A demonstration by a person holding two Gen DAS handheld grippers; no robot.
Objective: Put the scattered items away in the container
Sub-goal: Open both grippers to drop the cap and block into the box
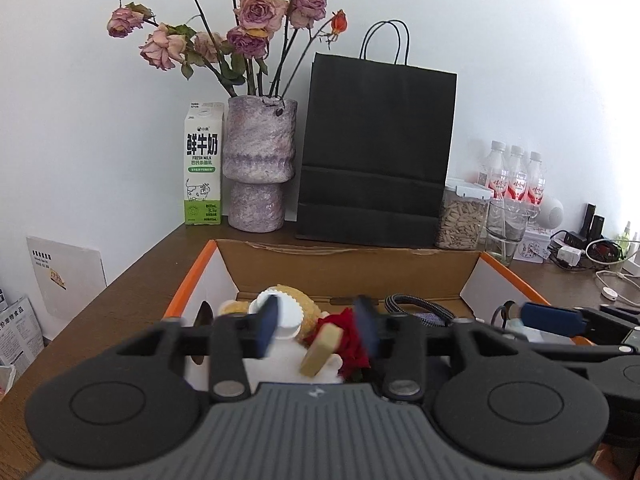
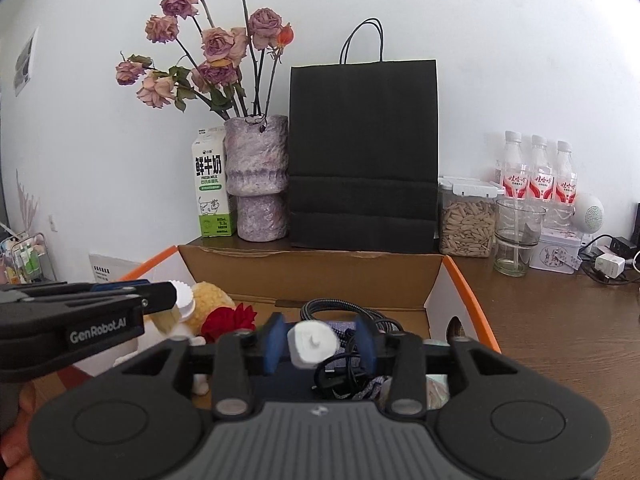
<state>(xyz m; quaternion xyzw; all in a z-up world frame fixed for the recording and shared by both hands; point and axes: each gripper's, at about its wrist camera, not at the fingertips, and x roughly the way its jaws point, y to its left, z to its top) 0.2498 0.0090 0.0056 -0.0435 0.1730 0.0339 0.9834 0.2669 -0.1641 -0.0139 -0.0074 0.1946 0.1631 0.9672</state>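
Note:
An open cardboard box (image 1: 352, 268) with orange-edged flaps stands on the wooden table; it also shows in the right wrist view (image 2: 312, 272). Inside lie a yellow plush toy (image 1: 300, 300), a white bottle cap (image 1: 282, 314), a red fabric rose (image 1: 350, 340), a tan block (image 1: 322, 350) and a braided cable (image 2: 340, 308). My left gripper (image 1: 318, 330) is open above the box, nothing between its fingers. My right gripper (image 2: 322, 344) is open; a white tube-like object (image 2: 312, 344) sits between its blue pads, touching neither visibly.
Behind the box stand a milk carton (image 1: 203, 164), a vase of dried roses (image 1: 260, 168), a black paper bag (image 1: 376, 152), a seed jar (image 1: 460, 216), a glass (image 2: 516, 236), three water bottles (image 2: 538, 172) and chargers with cables (image 1: 580, 252).

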